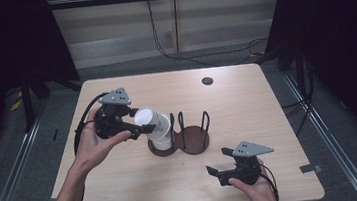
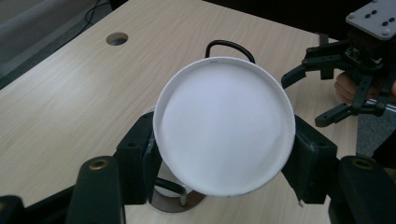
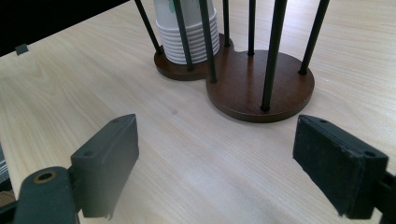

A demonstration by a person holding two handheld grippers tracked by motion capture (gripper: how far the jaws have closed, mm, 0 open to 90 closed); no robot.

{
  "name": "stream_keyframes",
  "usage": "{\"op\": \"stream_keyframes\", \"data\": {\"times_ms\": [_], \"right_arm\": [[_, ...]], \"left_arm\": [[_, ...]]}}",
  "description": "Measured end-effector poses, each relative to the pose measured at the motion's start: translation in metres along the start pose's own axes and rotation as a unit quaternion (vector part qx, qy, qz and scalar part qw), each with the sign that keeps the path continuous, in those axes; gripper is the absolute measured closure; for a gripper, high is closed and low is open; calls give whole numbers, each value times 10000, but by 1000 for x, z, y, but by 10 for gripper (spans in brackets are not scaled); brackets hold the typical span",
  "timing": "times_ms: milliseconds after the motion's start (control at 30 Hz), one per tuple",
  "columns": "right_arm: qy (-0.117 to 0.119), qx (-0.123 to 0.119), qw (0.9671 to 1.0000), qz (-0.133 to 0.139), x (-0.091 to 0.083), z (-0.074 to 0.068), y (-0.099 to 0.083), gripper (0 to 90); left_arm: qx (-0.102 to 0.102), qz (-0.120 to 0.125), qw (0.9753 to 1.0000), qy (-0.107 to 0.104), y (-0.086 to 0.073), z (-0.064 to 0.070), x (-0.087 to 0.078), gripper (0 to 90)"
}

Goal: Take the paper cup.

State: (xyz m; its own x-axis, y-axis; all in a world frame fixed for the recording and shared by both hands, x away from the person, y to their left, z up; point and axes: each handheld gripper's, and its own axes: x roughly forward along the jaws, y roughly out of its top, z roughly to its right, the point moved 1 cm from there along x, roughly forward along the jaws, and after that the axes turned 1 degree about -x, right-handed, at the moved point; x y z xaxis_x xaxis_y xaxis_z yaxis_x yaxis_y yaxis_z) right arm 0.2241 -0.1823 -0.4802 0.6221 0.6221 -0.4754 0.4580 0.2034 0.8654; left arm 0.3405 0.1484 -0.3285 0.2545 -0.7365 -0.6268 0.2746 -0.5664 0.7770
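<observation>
Left tool [image 1: 136, 125] is clamped on a white paper cup [image 1: 149, 120], tilted, just above the cup stack [image 1: 162, 138] in the wooden holder [image 1: 196, 141] near desk centre. Cup's v. light, thin-walled, crushes easily; grip the sidewall gently, w/ light squeeze. Right tool [image 1: 221, 162] gapes wide, holding nothing, near the desk's front edge.

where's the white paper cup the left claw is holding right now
In the high view the white paper cup sits left of table centre, tilted, clamped in the left claw just above the stack of white cups in the dark wooden two-ring holder.
</observation>
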Motion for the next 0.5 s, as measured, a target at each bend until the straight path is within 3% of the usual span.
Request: {"op": "stream_keyframes", "data": {"times_ms": [233,500], "right_arm": [[29,4,10000,44,0,-1,1,134],[112,-15,9998,175,-1,-2,9,134]], "left_arm": [[-16,-14,9999,-138,-11,8,8,367],[122,58,9993,-357,-19,25,12,366]]}}
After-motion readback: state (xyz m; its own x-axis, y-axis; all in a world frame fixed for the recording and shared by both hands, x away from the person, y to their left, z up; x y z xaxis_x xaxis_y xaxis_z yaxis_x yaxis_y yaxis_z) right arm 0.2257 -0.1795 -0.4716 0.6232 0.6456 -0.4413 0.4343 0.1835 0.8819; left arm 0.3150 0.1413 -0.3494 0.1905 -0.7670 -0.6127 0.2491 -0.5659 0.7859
